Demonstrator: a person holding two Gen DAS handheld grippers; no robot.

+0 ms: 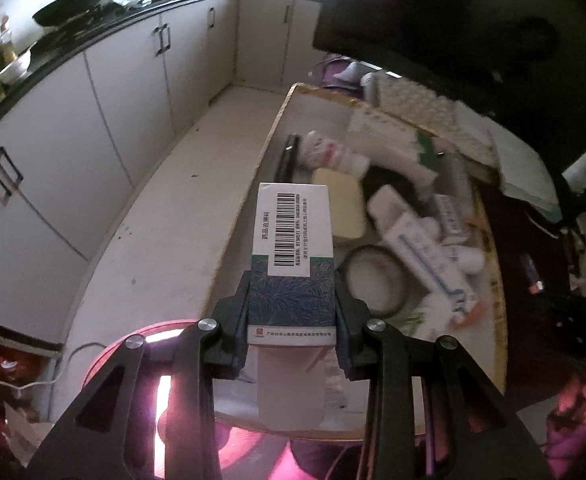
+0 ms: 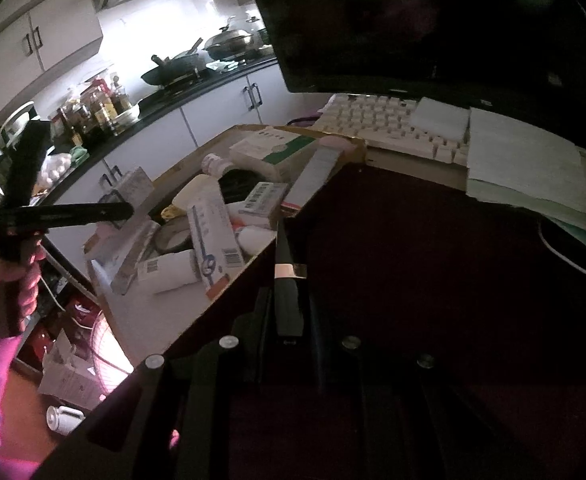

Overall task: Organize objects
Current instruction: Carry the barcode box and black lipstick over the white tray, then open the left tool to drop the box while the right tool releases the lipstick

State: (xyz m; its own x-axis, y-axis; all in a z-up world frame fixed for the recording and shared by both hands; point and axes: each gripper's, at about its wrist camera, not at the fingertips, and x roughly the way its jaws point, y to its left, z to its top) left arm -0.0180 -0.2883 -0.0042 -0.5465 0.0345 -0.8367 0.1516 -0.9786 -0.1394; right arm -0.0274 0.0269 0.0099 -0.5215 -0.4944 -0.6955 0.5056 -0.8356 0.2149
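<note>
My left gripper [image 1: 293,308] is shut on a white and blue-green medicine box [image 1: 293,248] with a barcode, held above the near end of a shallow cardboard tray [image 1: 269,140]. The tray holds several medicine boxes, tubes, small bottles, a yellow tin [image 1: 343,208] and a tape roll [image 1: 373,280]. My right gripper [image 2: 289,316] is shut on a slim black stick with a metal band [image 2: 289,268], over the dark table beside the tray [image 2: 253,126]. The left gripper [image 2: 105,212] and its box also show in the right wrist view, above the tray's left side.
A white keyboard [image 2: 377,120], a paper stack [image 2: 525,160] and a dark monitor [image 2: 413,20] stand behind the tray. White kitchen cabinets [image 1: 93,120] and a counter with pans [image 2: 181,64] run along the left. A pink fan [image 1: 153,360] sits on the floor below.
</note>
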